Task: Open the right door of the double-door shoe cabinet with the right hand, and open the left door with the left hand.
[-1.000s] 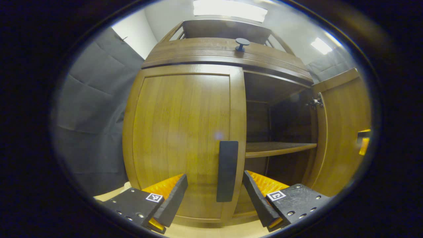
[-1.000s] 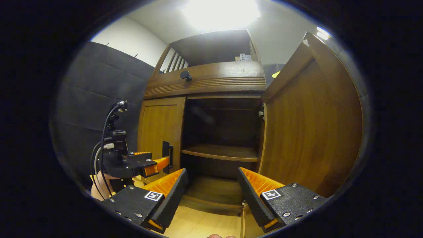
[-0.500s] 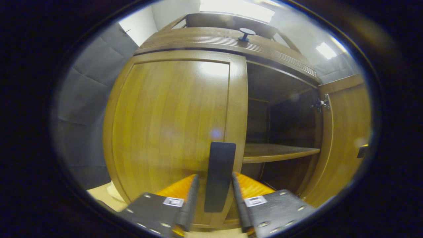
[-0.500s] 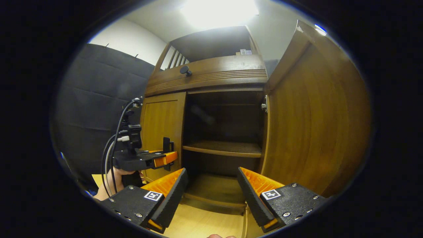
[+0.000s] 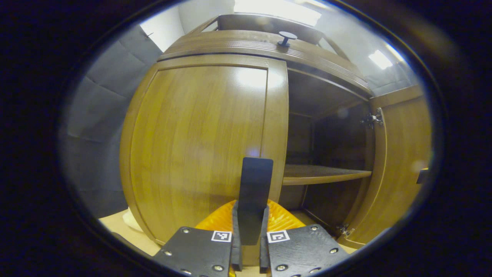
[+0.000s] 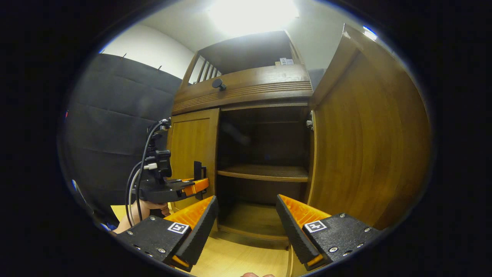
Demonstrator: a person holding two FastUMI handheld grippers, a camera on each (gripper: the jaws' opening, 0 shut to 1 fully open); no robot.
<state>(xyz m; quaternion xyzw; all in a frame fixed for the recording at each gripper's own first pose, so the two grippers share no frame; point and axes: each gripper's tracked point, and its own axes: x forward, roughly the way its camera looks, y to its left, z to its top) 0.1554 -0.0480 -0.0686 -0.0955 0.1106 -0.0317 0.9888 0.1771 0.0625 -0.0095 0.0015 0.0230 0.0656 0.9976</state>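
The left gripper (image 5: 250,252) is clamped, both fingers pressing, on the flat black vertical handle (image 5: 253,200) of the closed brown wooden left door (image 5: 200,146). The right gripper (image 6: 246,227) hangs wide apart, gripping nothing, before the open compartment; beside it, the brown wooden right door (image 6: 365,146) stands swung out.

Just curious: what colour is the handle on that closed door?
Black handle, clearest in the left gripper view.

Dark padded cloth (image 6: 115,111) hangs along the wall on the left, with a strip of white wall (image 6: 150,46) showing above it. A bright ceiling light (image 6: 251,13) glares overhead, and a second light panel (image 5: 379,59) glows farther off. The floor (image 6: 246,261) is pale wood.
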